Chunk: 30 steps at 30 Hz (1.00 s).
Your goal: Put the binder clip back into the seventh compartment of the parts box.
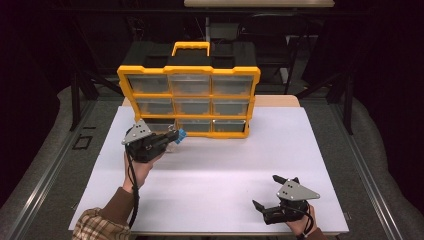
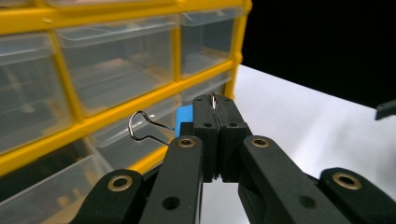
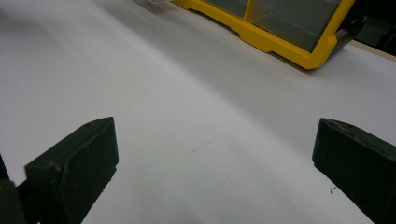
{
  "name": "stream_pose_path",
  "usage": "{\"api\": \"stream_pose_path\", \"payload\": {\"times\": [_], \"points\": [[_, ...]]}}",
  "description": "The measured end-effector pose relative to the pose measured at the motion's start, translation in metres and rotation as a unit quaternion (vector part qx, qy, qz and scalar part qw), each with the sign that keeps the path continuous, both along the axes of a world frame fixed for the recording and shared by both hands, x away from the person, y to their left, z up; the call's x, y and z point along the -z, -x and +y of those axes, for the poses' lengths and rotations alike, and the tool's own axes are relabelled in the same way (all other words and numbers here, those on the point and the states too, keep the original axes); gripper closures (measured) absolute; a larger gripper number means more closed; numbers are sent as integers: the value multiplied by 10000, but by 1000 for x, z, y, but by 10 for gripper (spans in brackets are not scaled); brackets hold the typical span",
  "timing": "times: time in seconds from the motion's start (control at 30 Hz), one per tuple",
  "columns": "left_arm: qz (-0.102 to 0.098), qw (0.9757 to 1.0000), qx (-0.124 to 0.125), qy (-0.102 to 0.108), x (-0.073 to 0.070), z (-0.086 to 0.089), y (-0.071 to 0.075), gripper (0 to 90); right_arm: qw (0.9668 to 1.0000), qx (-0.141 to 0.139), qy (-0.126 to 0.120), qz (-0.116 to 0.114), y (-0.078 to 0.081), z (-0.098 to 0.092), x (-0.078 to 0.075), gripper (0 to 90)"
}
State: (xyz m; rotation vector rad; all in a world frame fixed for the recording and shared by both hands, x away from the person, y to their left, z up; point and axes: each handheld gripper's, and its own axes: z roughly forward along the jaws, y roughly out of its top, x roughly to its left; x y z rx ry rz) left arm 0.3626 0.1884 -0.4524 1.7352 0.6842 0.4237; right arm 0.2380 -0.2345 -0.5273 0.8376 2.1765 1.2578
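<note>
We see the left gripper (image 2: pixel 216 109) pinching a blue binder clip (image 2: pixel 184 120) by one wire handle, just in front of the yellow drawer organizer (image 1: pixel 189 72), at its bottom-left drawer. The right gripper (image 1: pixel 274 192) rests well clear of the organizer, jaws spread wide

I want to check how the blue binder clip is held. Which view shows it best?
The left gripper view: the clip is close up, its wire handle pinched between the shut jaws of the left gripper. The high view shows it as a small blue spot by the organizer.
</note>
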Motion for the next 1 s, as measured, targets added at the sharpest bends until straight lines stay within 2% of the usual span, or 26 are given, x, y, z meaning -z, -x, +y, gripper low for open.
{"api": "stream_pose_path", "payload": {"times": [0.03,0.1,0.37,0.43,0.57,0.63,0.73,0.83,0.87,0.9,0.93,1.0], "points": [[-7,10000,-32,60,0,2,0,890,10000,-3,0,-2,0,0,0,0],[-60,9999,-106,36,-1,7,-1,890,10000,8,6,21,-2,0,1,0],[-93,9989,-422,189,0,21,-8,891,10000,19,14,28,-1,0,1,0],[-210,9984,-525,74,0,22,-8,890,10000,-6,31,38,-1,0,1,0],[-268,9969,-741,63,2,27,-11,890,10000,-25,53,59,-1,1,2,0],[-258,9956,-898,19,5,29,-14,890,10000,-20,48,60,-1,1,2,0],[-124,9936,-1120,-36,11,35,-22,887,10000,-18,55,74,-1,1,1,0],[67,9891,-1453,-219,17,39,-30,883,9999,-51,89,98,-2,3,2,0],[104,9877,-1550,-179,19,41,-32,865,9999,-58,96,125,-2,3,2,0],[171,9869,-1591,-193,20,43,-34,802,9998,-61,114,141,-2,3,3,0],[234,9861,-1631,-222,21,43,-35,693,9998,-66,120,152,-2,3,3,0],[281,9858,-1642,-193,20,45,-34,569,9998,-61,117,155,-2,3,3,0]]}}
